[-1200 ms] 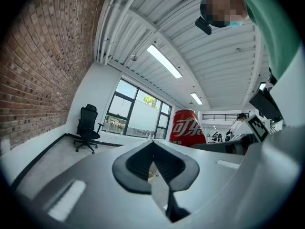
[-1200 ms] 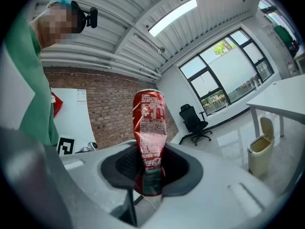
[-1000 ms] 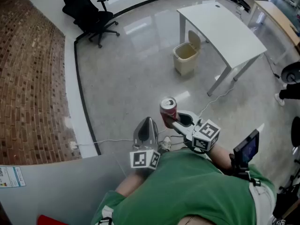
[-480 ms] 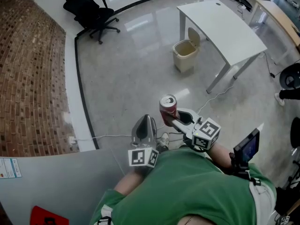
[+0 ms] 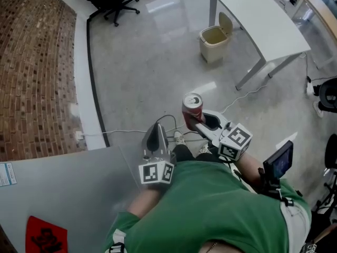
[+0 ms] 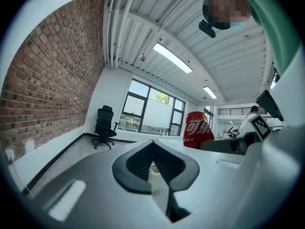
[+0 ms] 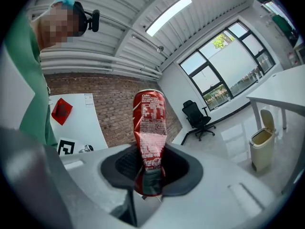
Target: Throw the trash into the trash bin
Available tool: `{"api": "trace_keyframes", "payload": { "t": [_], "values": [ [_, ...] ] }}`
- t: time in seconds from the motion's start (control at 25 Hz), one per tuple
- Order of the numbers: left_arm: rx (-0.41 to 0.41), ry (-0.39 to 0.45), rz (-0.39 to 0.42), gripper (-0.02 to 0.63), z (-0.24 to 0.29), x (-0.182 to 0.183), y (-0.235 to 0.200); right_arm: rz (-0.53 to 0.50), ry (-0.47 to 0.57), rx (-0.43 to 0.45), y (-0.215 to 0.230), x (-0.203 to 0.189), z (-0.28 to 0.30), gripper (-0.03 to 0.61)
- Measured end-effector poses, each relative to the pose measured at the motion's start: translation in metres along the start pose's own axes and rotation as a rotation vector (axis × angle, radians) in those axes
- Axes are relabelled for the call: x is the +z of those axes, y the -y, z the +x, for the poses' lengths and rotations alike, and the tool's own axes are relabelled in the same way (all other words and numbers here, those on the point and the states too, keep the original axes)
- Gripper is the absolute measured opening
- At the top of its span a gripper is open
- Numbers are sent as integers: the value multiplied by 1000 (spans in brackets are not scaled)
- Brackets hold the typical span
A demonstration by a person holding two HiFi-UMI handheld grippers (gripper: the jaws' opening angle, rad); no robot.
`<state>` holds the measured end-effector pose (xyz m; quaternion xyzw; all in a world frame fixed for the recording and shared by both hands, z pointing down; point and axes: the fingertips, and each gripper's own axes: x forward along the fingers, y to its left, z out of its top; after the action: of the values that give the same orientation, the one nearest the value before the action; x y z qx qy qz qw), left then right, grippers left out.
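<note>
right gripper pinches dented red metal can | left gripper jaws together, empty | beige boxy bin far right

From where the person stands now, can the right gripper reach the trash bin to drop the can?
Probably not yet. The right gripper holds the can, but the trash bin stands far off beside the white table. The floor between looks open, so walking closer should do.

Head view steeply down, gripper views level along jaws (close), head and right sharing trash bin
</note>
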<state>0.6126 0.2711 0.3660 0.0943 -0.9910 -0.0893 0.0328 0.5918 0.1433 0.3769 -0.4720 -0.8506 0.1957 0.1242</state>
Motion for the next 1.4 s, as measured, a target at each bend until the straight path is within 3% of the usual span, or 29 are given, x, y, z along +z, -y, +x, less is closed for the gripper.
{"api": "trace_keyframes", "payload": {
  "t": [0.32, 0.76, 1.4],
  "values": [
    [12, 37, -4, 6, 14, 16, -27, -8, -10, 24, -1, 3, 38, 107],
    [40, 122, -18, 6, 38, 42, -118, -67, -27, 69, -15, 12, 141, 107],
    [140, 124, -50, 6, 67, 49, -193, -47, -58, 123, 5, 25, 241, 107]
  ]
}}
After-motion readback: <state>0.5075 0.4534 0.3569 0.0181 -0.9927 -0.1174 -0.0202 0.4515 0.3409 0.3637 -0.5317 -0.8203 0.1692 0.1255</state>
